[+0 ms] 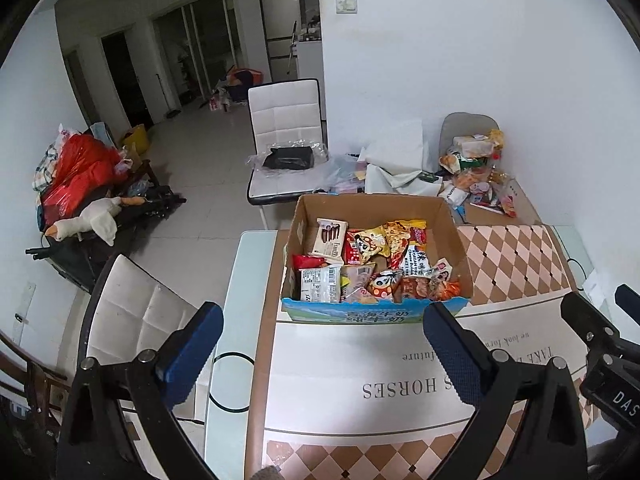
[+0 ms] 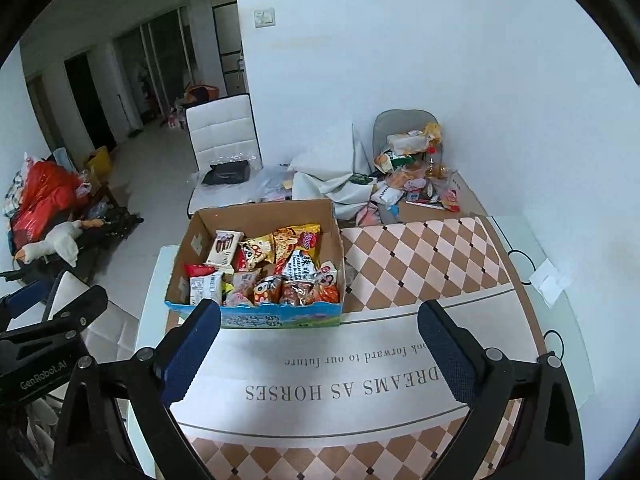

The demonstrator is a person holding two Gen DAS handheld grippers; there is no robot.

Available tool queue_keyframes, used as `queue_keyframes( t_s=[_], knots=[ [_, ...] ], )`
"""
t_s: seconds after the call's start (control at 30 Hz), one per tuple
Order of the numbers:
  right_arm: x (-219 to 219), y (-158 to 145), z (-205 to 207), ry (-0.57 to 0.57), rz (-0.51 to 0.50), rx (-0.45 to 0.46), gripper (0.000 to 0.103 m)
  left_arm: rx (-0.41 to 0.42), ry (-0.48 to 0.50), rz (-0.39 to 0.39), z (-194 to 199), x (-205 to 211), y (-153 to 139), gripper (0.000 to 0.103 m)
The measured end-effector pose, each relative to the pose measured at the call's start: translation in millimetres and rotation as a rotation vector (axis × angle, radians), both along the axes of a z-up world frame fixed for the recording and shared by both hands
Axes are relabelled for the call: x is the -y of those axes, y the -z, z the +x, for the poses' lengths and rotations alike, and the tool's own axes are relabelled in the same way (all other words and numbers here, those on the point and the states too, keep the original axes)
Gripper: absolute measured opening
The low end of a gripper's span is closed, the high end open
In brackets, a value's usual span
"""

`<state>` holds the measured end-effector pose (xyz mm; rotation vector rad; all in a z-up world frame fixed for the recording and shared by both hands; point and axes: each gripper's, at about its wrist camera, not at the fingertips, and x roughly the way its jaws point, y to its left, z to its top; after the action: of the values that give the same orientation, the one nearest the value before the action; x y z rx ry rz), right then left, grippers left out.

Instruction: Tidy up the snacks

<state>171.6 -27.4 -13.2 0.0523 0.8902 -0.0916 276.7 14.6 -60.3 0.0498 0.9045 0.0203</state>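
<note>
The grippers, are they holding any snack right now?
No. The left gripper and right gripper are both open and empty; the snacks sit in the cardboard box.

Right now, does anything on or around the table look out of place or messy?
Yes. Beyond the snack box, a loose heap of packets spills over a second carton and a grey chair by the wall. Snacks inside the box lie jumbled, not sorted. Both grippers are open and empty.

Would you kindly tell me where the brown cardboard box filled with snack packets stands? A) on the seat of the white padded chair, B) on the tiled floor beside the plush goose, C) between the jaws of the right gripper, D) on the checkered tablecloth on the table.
D: the brown cardboard box rests on the checkered tablecloth, ahead of both open, empty grippers.
</note>
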Motion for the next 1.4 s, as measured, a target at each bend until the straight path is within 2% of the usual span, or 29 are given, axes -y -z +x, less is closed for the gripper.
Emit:
queue_keyframes(
  t_s=[1.0,1.4],
  knots=[
    [2,16,9,0.008,-0.003,-0.001,0.101,-0.014,-0.011,-0.001,5,0,9,0.102],
    [0,7,2,0.010,-0.007,0.018,0.101,-0.012,-0.012,-0.002,5,1,8,0.102]
  ],
)
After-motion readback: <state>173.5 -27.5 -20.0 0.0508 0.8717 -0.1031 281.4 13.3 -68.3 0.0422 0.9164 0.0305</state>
